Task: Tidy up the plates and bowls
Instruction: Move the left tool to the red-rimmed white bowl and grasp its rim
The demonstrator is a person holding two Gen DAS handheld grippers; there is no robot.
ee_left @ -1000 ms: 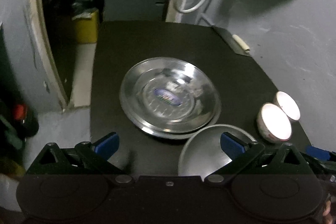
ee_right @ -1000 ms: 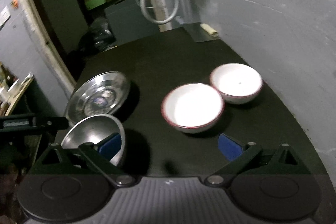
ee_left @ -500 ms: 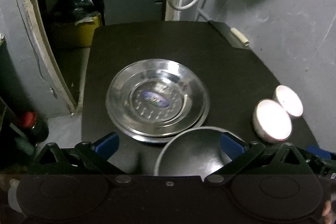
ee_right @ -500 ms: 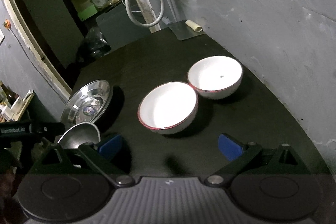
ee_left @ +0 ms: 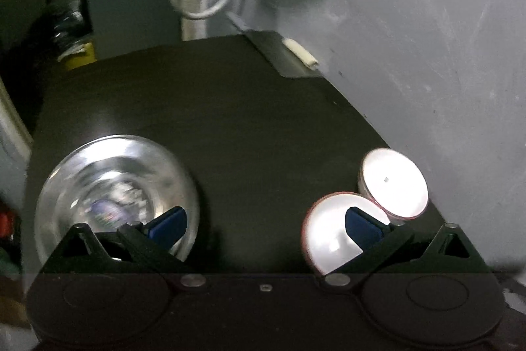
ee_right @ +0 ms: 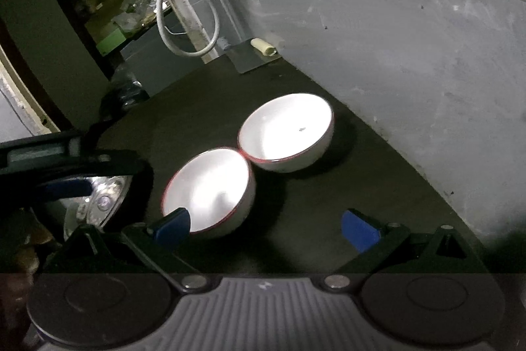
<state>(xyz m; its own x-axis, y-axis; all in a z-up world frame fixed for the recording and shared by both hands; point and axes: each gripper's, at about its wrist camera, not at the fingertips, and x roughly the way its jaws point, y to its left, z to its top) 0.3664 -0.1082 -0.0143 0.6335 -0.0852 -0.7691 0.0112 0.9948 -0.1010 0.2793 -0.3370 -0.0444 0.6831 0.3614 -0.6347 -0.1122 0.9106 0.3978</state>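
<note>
L gripper (ee_left: 263, 224) swung off steel bowl toward near white bowl (ee_left: 332, 239); both grippers released, empty. Steel plate (ee_left: 108, 183) w/ bowl looks sorted; white bowls next.

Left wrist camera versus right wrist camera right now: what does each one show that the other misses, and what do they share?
Only the left wrist view shows the whole round shiny steel plate and the left tool, open and empty. Only the right wrist view shows the right tool, also open and empty, and the left tool's black frame over that plate. Both show the two white red-rimmed bowls, near bowl and far bowl, rims touching, on the black tabletop.
</note>
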